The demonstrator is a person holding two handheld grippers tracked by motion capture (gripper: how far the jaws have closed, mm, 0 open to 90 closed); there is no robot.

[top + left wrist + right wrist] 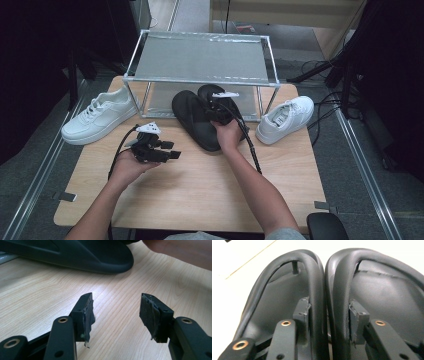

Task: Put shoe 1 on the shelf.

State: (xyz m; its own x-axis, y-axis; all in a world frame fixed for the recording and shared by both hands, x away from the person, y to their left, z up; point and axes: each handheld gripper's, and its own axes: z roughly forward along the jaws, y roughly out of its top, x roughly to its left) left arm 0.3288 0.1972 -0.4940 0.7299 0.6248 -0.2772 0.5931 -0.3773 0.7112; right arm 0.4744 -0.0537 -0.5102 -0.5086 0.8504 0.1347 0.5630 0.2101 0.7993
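Two black flip-flops (192,122) lie side by side on the wooden table (200,185), in front of a metal rack. My right gripper (212,101) reaches over them from the near side. In the right gripper view its jaws (329,315) straddle the inner straps of both flip-flops (317,290), and each pad lies against the outer side of a strap. My left gripper (175,154) hovers low over the table left of the flip-flops, jaws apart and empty (116,315). The heel of a flip-flop (87,255) lies just ahead of it.
A metal-framed rack (200,57) with a mesh shelf stands at the table's far edge. One white sneaker (100,117) sits at the far left, another white sneaker (285,120) at the right. Cables trail from both grippers across the table.
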